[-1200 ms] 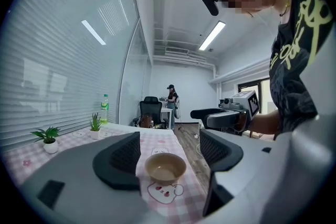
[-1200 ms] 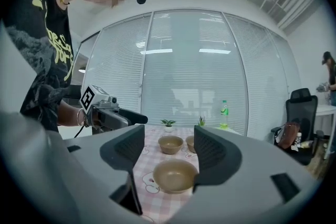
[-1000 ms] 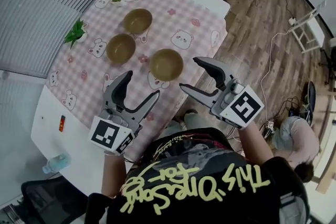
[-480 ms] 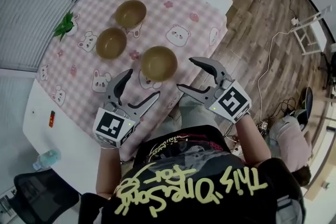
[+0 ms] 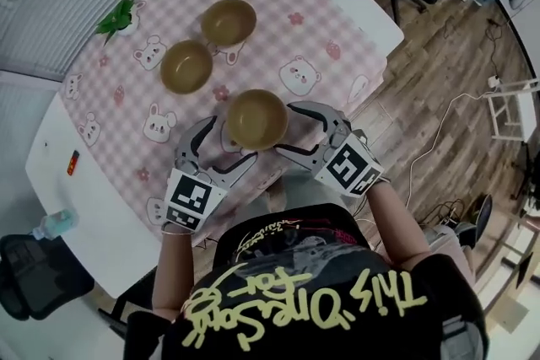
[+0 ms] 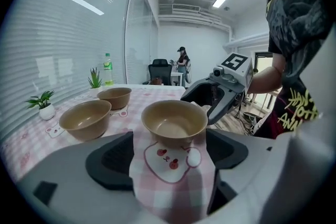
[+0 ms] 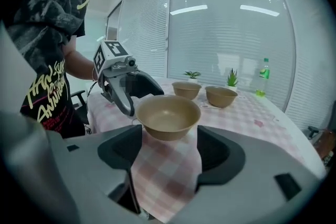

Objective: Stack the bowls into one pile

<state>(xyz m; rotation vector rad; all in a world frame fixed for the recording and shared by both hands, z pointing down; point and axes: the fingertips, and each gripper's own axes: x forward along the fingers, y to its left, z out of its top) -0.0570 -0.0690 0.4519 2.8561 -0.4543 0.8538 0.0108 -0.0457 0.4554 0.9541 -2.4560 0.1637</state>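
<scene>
The left hand-held gripper [image 5: 228, 143] and right hand-held gripper [image 5: 285, 129], whose jaws have just been opening and stand wide with nothing between them, flank the nearest bowl [image 5: 257, 119] on the counter [image 5: 101, 206]. Two more bowls [image 5: 186, 67] [image 5: 229, 21] sit separately beyond.

Head view steeply down over table [image 5: 93, 206]; gripper views low, close, opposite sides of nearest bowl [image 5: 257, 118].

text | shirt [image 5: 321, 299] | yellow print, upside down: "This One's For"
</scene>
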